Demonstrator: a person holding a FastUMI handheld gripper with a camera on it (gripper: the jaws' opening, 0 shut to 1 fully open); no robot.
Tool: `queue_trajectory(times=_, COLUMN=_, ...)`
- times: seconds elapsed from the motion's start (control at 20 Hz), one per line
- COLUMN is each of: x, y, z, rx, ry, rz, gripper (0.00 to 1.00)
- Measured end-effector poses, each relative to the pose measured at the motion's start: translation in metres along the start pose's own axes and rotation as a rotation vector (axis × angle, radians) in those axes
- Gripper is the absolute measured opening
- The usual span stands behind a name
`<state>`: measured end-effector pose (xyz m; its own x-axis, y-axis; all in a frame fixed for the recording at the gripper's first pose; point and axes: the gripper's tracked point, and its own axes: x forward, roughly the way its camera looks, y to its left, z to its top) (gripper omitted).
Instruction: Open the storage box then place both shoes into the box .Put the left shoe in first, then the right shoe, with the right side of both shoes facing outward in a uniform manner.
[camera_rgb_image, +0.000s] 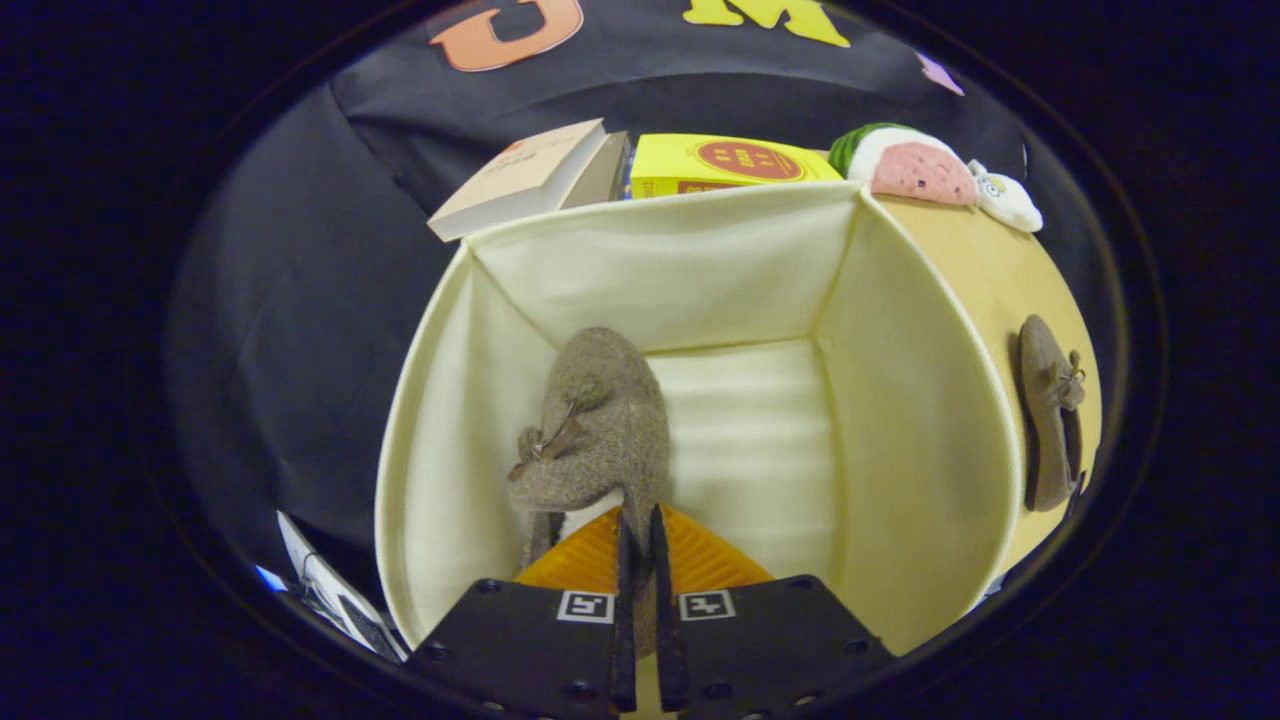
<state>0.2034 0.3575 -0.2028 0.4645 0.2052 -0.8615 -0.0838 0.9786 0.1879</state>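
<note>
- The tongs (640, 545) stand nearly closed at the lower centre of the frame, their fingers pinching the heel rim of the first shoe (597, 425) and holding it down inside the open storage box (930, 400).
- This shoe hangs toe-forward toward the left of the box floor, close to the left wall; whether its sole already rests on the floor cannot be told from this angle.
- The second shoe (1048, 415) lies on the surface at the right of the frame, just outside the right wall of the box, well apart from the tongs.
- A book (520, 178), a yellow carton (725, 165) and a soft toy (915, 165) sit beyond the far wall of the box, in the upper part of the frame; they play no part in the step.
- Judged step: setting down the first shoe. It is done well by lowering until the sole bears fully on the floor, keeping the shoe hard by the left wall so that room remains beside it for its fellow.
- The shoe's long axis should stay parallel to the wall, with the required side turned outward, before the grip is eased.
- Release is best made by parting the fingers slowly and lifting straight up, lest the soft heel rim catch and topple the shoe.
</note>
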Motion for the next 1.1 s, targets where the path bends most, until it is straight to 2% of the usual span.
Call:
queue_trajectory(times=0.1, x=-0.015, y=-0.004, z=0.003, rx=-0.015, ry=-0.014, rz=0.011, gripper=0.23)
queue_trajectory(times=0.25, x=-0.045, y=-0.002, z=0.011, rx=-0.019, ry=-0.043, rz=0.073, gripper=0.54)
queue_trajectory(times=0.3, x=-0.056, y=-0.005, z=0.016, rx=-0.029, ry=-0.064, rz=0.078, gripper=0.60)
queue_trajectory(times=0.5, x=-0.101, y=-0.030, z=0.024, rx=-0.097, ry=-0.108, rz=0.044, gripper=0.91)
queue_trajectory(times=0.6, x=-0.121, y=-0.049, z=0.028, rx=-0.105, ry=-0.119, rz=0.037, gripper=0.95)
queue_trajectory(times=0.8, x=-0.150, y=-0.109, z=0.038, rx=-0.113, ry=-0.155, rz=-0.022, gripper=0.95)
queue_trajectory(times=1.1, x=-0.156, y=-0.218, z=0.032, rx=-0.091, ry=-0.133, rz=-0.105, gripper=0.95)
